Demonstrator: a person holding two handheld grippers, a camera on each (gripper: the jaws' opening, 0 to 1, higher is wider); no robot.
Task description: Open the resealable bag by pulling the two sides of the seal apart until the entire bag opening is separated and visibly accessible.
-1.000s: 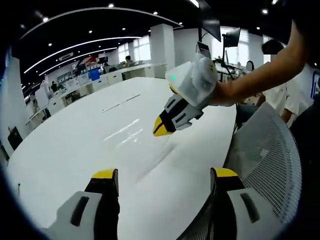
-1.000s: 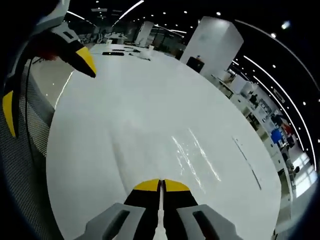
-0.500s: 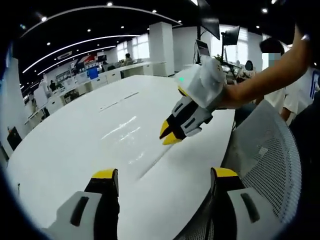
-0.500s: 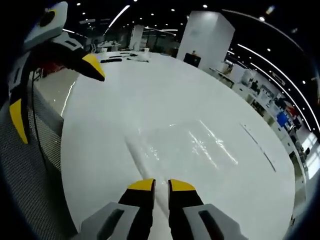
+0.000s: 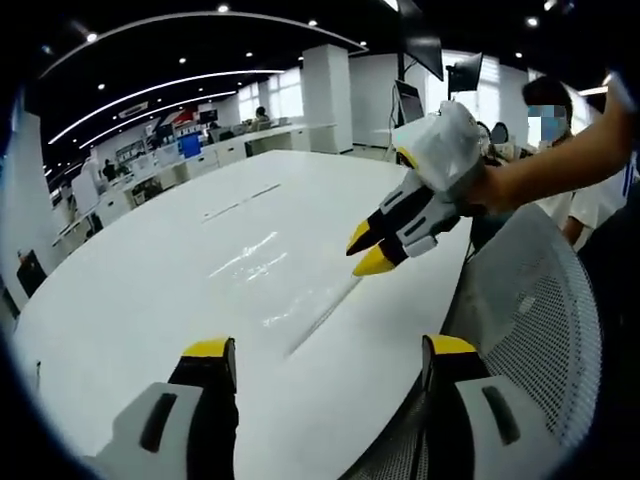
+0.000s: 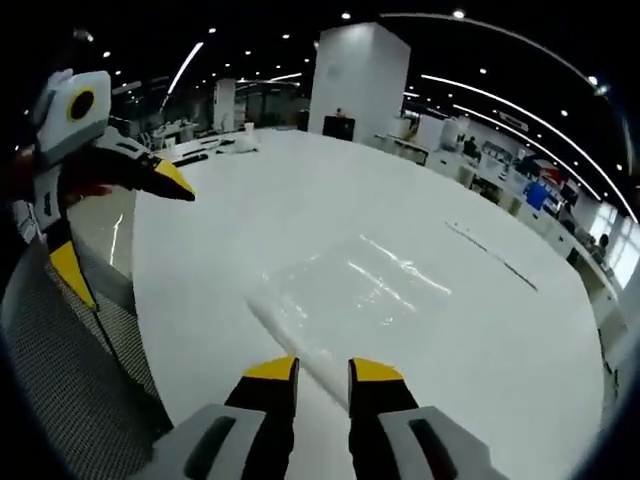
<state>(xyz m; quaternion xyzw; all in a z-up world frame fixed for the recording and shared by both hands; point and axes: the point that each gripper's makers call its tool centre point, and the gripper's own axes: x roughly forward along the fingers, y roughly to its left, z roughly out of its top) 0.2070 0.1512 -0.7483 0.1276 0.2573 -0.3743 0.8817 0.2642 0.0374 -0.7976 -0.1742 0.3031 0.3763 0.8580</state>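
Observation:
A clear resealable bag [image 5: 268, 283] lies flat on the white table [image 5: 150, 270], its seal strip [image 5: 322, 314] along the near edge. In the right gripper view the bag [image 6: 352, 288] lies just ahead, and the seal strip [image 6: 290, 338] runs toward my jaws. My left gripper [image 5: 330, 352] is wide open near the table's edge, holding nothing. My right gripper [image 6: 322, 370] has its jaws a little apart, with nothing gripped. It hovers just above the seal end in the left gripper view [image 5: 366, 252]. The left gripper [image 6: 112, 215] shows at the left of the right gripper view.
A grey mesh chair back [image 5: 535, 300] stands against the table's edge beside both grippers, also seen as mesh [image 6: 70, 370]. A person [image 5: 560, 190] stands behind the right arm. Desks and a white pillar [image 6: 358, 75] lie beyond the table.
My right gripper has gone from shut to slightly open and has drawn back and up from the bag's seal edge. The left gripper has stayed open and still.

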